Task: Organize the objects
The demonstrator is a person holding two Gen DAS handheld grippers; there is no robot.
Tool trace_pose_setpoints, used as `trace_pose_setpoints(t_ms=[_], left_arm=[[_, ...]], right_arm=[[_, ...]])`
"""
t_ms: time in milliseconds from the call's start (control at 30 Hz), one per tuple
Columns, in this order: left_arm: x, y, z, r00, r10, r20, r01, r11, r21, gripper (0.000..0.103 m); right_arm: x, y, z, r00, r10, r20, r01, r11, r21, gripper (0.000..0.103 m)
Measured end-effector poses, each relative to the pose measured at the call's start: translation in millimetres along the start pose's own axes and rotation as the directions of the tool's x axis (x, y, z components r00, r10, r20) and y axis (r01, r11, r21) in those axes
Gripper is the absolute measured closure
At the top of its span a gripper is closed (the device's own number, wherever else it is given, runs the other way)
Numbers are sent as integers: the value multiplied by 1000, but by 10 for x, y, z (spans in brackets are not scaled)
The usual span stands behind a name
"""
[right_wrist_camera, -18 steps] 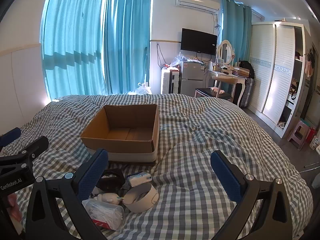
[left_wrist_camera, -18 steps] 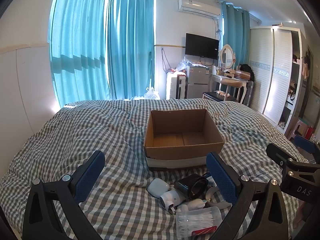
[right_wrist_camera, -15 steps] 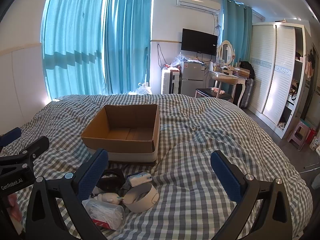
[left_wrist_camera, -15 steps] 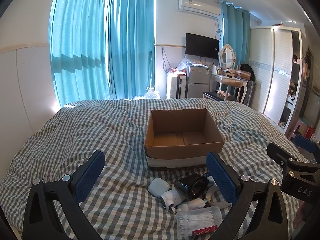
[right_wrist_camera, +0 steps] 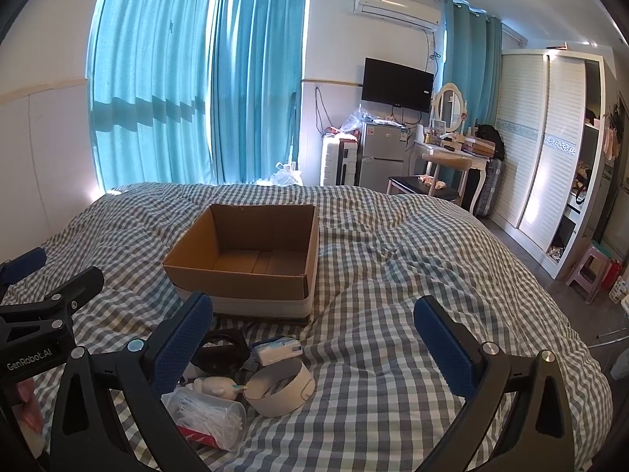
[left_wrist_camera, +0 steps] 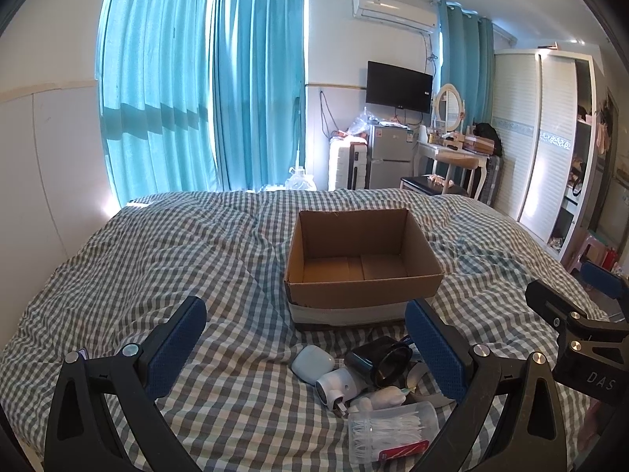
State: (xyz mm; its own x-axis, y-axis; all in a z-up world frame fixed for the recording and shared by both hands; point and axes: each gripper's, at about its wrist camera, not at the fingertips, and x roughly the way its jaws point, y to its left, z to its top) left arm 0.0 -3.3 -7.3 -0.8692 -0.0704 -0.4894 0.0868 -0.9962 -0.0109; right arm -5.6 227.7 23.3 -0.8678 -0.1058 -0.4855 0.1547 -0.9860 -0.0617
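Start of the sorting, nothing packed yet: both left tongs and right tongs spread wide and empty above the bed

Small objects heaped just before the empty cardboard box

Next, by judgement: lower onto one item, pinch, carry to box

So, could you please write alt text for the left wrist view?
An empty cardboard box sits on a checked bed, with small items piled before it. The open left gripper frames the pile, touching nothing.
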Motion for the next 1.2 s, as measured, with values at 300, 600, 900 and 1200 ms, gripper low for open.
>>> trace_pose_setpoints(t_ms=[300, 600, 900, 1200], left_arm=[[-7, 5, 6, 1000, 6, -2, -6, 1000, 1, 0], [-4, 23, 9, 1000, 10, -6, -10, 1000, -5, 0], [2, 28, -3, 1000, 11, -8, -11, 1000, -4, 0], [19, 16, -21, 1000, 18, -14, -18, 1000, -2, 0]], right_arm=[[-13, -14, 7, 1000, 0, 5, 0, 1000, 1, 0], [-11, 20, -1, 1000, 2, 2, -2, 1000, -13, 0], [-20, 24, -3, 1000, 6, 1, -6, 1000, -13, 0], [-22, 29, -6, 1000, 10, -3, -10, 1000, -13, 0]])
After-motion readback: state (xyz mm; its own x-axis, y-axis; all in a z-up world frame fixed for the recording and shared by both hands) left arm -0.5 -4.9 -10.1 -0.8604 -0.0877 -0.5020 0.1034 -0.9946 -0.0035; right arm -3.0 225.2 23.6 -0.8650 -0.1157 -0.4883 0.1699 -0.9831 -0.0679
